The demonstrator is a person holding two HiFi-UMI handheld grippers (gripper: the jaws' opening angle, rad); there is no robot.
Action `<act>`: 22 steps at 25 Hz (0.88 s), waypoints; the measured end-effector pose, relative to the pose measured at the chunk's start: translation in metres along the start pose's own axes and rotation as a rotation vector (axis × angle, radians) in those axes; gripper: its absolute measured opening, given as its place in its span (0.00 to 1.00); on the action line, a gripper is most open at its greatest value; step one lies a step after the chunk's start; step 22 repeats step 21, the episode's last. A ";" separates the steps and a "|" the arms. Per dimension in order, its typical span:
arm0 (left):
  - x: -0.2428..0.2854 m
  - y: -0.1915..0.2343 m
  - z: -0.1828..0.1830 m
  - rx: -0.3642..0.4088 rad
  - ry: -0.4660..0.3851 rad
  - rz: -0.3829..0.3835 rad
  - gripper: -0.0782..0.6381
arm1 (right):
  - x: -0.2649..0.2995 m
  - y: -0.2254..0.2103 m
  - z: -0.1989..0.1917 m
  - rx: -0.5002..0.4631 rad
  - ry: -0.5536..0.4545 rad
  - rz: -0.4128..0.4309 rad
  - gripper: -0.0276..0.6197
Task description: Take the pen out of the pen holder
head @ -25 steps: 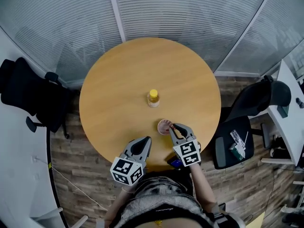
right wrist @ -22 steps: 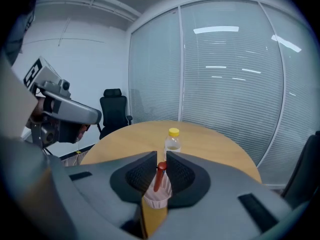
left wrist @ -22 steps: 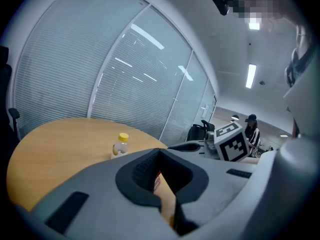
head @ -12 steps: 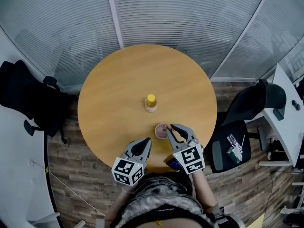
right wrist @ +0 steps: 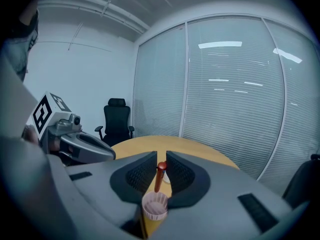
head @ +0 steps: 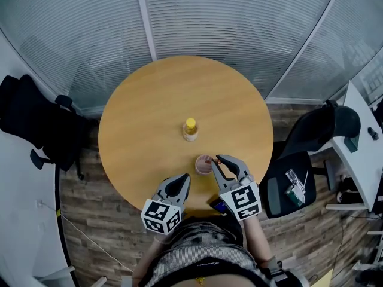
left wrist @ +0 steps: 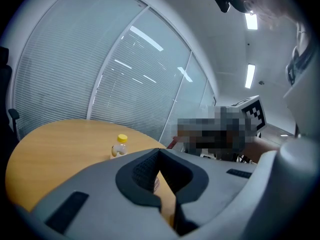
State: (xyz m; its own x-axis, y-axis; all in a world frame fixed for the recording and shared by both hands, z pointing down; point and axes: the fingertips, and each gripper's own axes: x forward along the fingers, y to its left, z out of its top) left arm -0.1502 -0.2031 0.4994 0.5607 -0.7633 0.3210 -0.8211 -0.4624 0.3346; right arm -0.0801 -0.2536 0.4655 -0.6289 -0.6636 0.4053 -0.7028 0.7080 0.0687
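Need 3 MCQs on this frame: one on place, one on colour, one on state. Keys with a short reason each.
1. Where does the pen holder stand on the table?
A. dead centre
B. near the edge by the person
C. at the far edge

2. What colour is the cap of the bottle?
A. blue
B. yellow
C. green

3. What state is the right tool in?
A. wide open, empty
B. shut on the bottle
C. shut on the pen

Key:
1 B: the head view shows it at the near rim, just ahead of the right tool.
2 B: the cap reads yellow in the head and left gripper views.
3 C: the right gripper view shows the jaws closed on the pen's top, its lower end in the holder.
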 end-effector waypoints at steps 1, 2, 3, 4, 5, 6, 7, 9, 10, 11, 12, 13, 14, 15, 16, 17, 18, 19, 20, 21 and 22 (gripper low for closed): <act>0.000 0.000 0.000 0.000 0.001 0.000 0.12 | 0.000 0.000 0.000 0.001 0.000 0.000 0.15; -0.001 0.000 -0.001 0.000 0.002 0.000 0.12 | -0.001 0.000 0.001 0.001 0.000 0.000 0.15; -0.001 0.000 -0.001 -0.001 0.003 -0.001 0.12 | -0.001 0.000 0.001 0.001 0.000 0.000 0.15; -0.002 -0.001 -0.001 -0.002 0.003 -0.001 0.12 | -0.002 0.001 0.002 0.000 0.000 0.000 0.15; -0.002 -0.001 -0.002 -0.005 0.003 -0.002 0.12 | -0.003 0.001 0.002 0.000 -0.001 0.001 0.15; -0.002 -0.001 -0.002 -0.009 0.003 -0.002 0.12 | -0.004 0.001 0.002 -0.001 -0.002 0.001 0.15; -0.002 -0.001 -0.003 -0.010 0.002 -0.002 0.12 | -0.005 0.001 0.002 -0.002 -0.003 0.001 0.15; -0.002 -0.002 -0.002 -0.004 0.001 -0.001 0.12 | -0.005 0.000 0.004 -0.007 -0.004 0.003 0.15; -0.002 -0.003 -0.001 0.001 0.001 -0.001 0.12 | -0.005 0.000 0.005 -0.010 -0.004 0.004 0.15; -0.002 -0.003 0.000 0.005 0.000 -0.001 0.12 | -0.005 0.001 0.006 -0.014 -0.004 0.006 0.15; -0.003 -0.003 0.000 0.008 -0.002 -0.001 0.12 | -0.004 0.001 0.006 -0.017 -0.004 0.008 0.15; -0.003 -0.003 0.001 0.010 -0.003 -0.002 0.12 | -0.004 0.001 0.007 -0.019 -0.005 0.009 0.15; -0.003 -0.003 0.002 0.009 -0.004 -0.002 0.12 | -0.004 0.002 0.008 -0.020 -0.006 0.010 0.15; -0.003 -0.003 0.002 0.008 -0.003 -0.001 0.12 | -0.004 0.002 0.008 -0.020 -0.007 0.011 0.15; -0.003 -0.003 0.001 0.007 -0.002 0.000 0.12 | -0.005 0.003 0.009 -0.021 -0.007 0.014 0.15; -0.003 -0.003 0.001 0.008 -0.002 0.001 0.12 | -0.005 0.003 0.009 -0.022 -0.007 0.017 0.15; -0.003 -0.004 0.001 0.008 -0.002 0.002 0.12 | -0.005 0.004 0.009 -0.025 -0.007 0.020 0.15; -0.003 -0.004 0.001 0.007 -0.003 0.003 0.12 | -0.004 0.004 0.008 -0.028 -0.005 0.022 0.15; -0.002 -0.004 0.001 0.005 -0.003 0.002 0.12 | -0.004 0.004 0.008 -0.031 -0.003 0.023 0.15; -0.002 -0.004 0.001 0.002 -0.004 0.002 0.12 | -0.003 0.003 0.008 -0.035 -0.001 0.024 0.15; -0.002 -0.004 0.001 0.002 -0.004 0.002 0.12 | -0.003 0.003 0.008 -0.035 -0.001 0.024 0.15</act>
